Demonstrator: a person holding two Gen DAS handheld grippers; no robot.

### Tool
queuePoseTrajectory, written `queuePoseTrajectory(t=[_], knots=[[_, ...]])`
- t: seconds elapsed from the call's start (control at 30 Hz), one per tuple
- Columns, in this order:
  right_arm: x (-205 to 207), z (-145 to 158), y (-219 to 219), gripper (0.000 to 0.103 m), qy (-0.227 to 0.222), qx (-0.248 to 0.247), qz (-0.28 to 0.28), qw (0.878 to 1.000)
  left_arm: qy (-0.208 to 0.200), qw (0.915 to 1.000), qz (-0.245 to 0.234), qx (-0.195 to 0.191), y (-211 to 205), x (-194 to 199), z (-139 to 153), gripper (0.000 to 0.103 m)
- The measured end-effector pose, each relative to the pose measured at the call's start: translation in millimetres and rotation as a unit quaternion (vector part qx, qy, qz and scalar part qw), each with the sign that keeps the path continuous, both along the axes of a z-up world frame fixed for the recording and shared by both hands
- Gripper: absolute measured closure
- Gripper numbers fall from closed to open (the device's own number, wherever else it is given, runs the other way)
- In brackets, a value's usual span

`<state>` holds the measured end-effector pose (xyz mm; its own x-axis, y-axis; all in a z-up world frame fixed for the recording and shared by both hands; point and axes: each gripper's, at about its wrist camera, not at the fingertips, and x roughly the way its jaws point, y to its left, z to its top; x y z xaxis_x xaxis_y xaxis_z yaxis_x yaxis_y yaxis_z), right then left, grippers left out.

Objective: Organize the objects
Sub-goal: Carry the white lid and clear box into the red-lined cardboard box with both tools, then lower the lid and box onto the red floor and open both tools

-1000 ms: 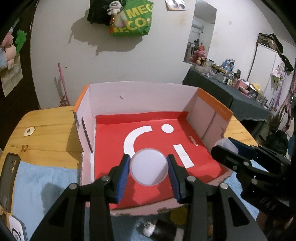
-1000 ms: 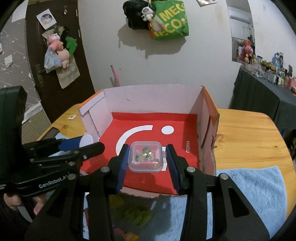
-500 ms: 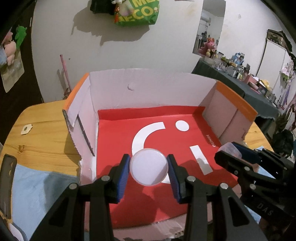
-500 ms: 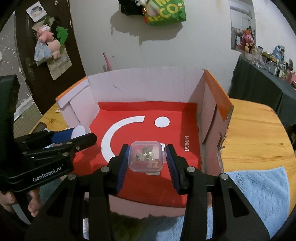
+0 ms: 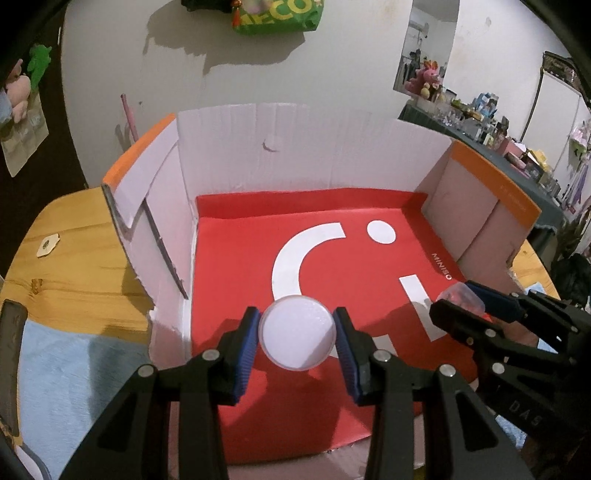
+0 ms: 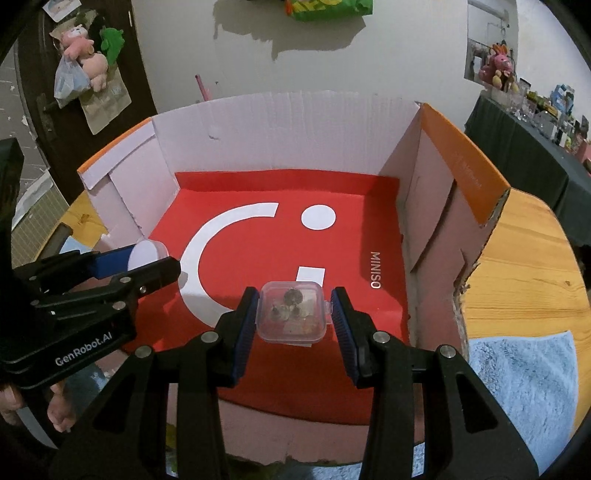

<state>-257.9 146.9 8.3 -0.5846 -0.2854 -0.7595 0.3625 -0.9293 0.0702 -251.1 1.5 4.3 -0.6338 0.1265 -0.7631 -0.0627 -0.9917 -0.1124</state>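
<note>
A: Location of the held items?

B: The left gripper [image 5: 297, 338] is clenched on a round white jar [image 5: 297, 332]; both blue pads [image 5: 249, 347] press its sides. The jar hangs above the red liner [image 5: 240, 258] at the near left part of the box [image 5: 314, 147], not touching it. The right gripper [image 6: 293, 314] is clenched on a small clear case [image 6: 293, 314] with square corners, also clear of the liner, at the near right part.

A: Contents of the case?

B: Several small metallic pieces; type cannot be told.

A: Describe the box.

B: Open cardboard, white inner walls, orange top edges on the side flaps. The liner carries a white arc, a dot, a bar and the word MINISO. Nothing rests on the liner.

A: Relation between the two grippers?

B: Side by side over the near edge of the box, apart. Each shows in the other's view: the right one [image 5: 480, 306] at the right margin of the left view, the left one [image 6: 140, 262] at the left margin of the right view, with fingers of a hand [image 6: 55, 413] beneath it.

A: Surroundings?

B: The box stands on a wooden table [image 6: 524, 258]. A blue towel [image 6: 524, 376] lies on the table at the near side. A green bag [image 5: 277, 14] hangs on the wall behind.
</note>
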Motion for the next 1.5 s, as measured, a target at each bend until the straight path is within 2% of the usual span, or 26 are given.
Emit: queuePoseTrajectory(t=[0.53,0.73,0.97,1.33,1.5], knots=[[-6.7,-18.0,0.8,0.065,-0.040,-0.005,0.001,0.999,-0.026,0.9996,-0.010,-0.006,3.3,-3.1,-13.5,0.061],[-5.0,-17.4,1.9,0.065,-0.037,-0.001,0.002,0.999,-0.026,0.9996,-0.010,-0.008,4.0,-2.0,-12.9,0.061],[-5.3,-16.4,3.9,0.064,-0.040,-0.010,0.003,0.999,-0.024,0.9996,-0.009,0.010,0.8,-0.5,-11.4,0.061],[-3.9,-14.3,4.5,0.064,-0.031,-0.010,0.001,0.999,-0.021,0.9996,-0.010,0.019,-0.8,0.4,-8.4,0.059],[-2.4,-12.2,3.9,0.059,-0.025,-0.008,0.001,1.000,-0.017,0.9997,-0.010,0.013,-0.6,2.9,-5.8,0.057]])
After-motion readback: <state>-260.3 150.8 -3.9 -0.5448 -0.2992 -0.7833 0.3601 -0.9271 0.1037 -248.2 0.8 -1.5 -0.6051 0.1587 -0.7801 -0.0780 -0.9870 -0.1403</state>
